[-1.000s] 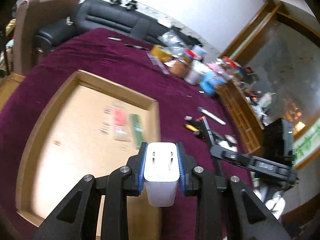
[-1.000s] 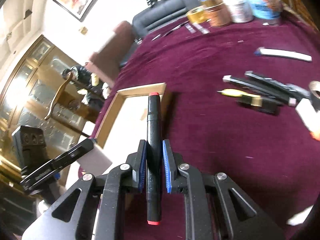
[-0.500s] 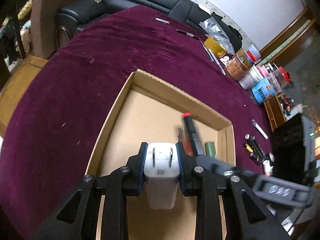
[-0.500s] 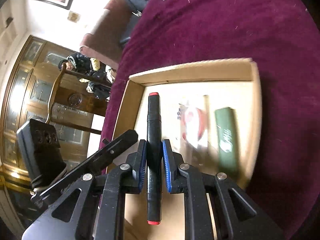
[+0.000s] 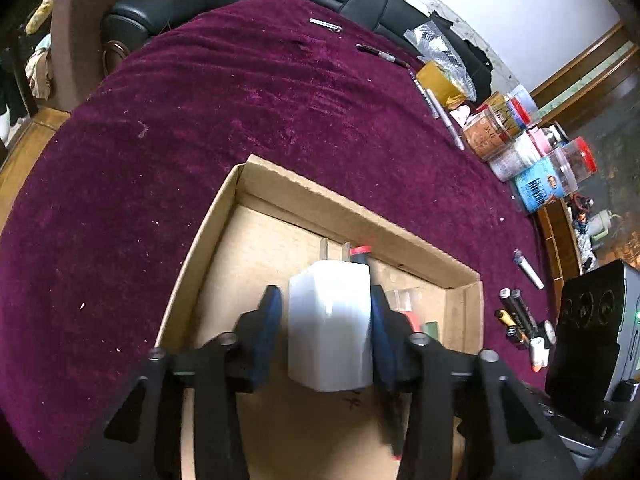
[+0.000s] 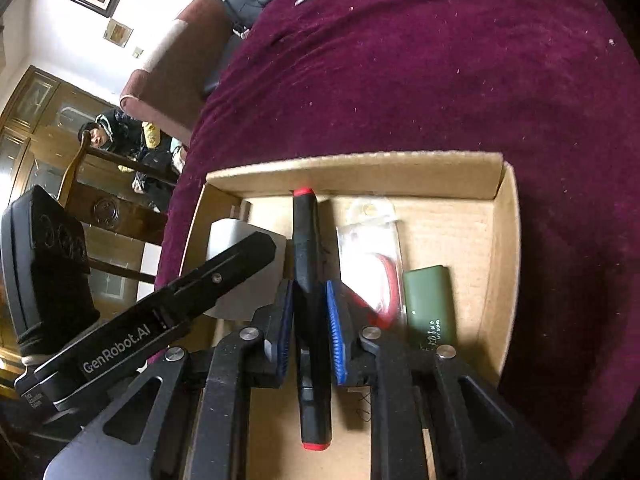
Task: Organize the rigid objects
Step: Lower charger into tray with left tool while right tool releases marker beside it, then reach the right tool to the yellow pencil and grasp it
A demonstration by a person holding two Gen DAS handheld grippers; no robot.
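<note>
Charger plug (image 5: 330,328), white and blocky with its two prongs pointing toward twelve o'clock, sits between the blue pads of the left gripper (image 5: 326,334) over the floor of the cardboard box (image 5: 352,204). That gripper's jaws are opening: a clear gap shows between the nine o'clock pad and the plug, while the three o'clock pad looks to lie against or just beside it, so the plug is no longer clamped. In the right wrist view the same plug (image 6: 240,276) appears at about nine o'clock of the black marker (image 6: 310,280), partly hidden by the left gripper's dark finger. The right gripper (image 6: 308,328) has the red-capped marker between its ribbed blue pads, and its jaws are opening too; narrow slits show on both sides of the barrel, so the pads do not seem to press it. The marker runs from six toward twelve o'clock, its far cap close to the box's far wall (image 6: 360,172). At three o'clock of the marker lie a clear packet with red contents (image 6: 374,256) and a green case (image 6: 428,304), both on the box floor. The box rests on a purple cloth (image 6: 440,80).
</note>
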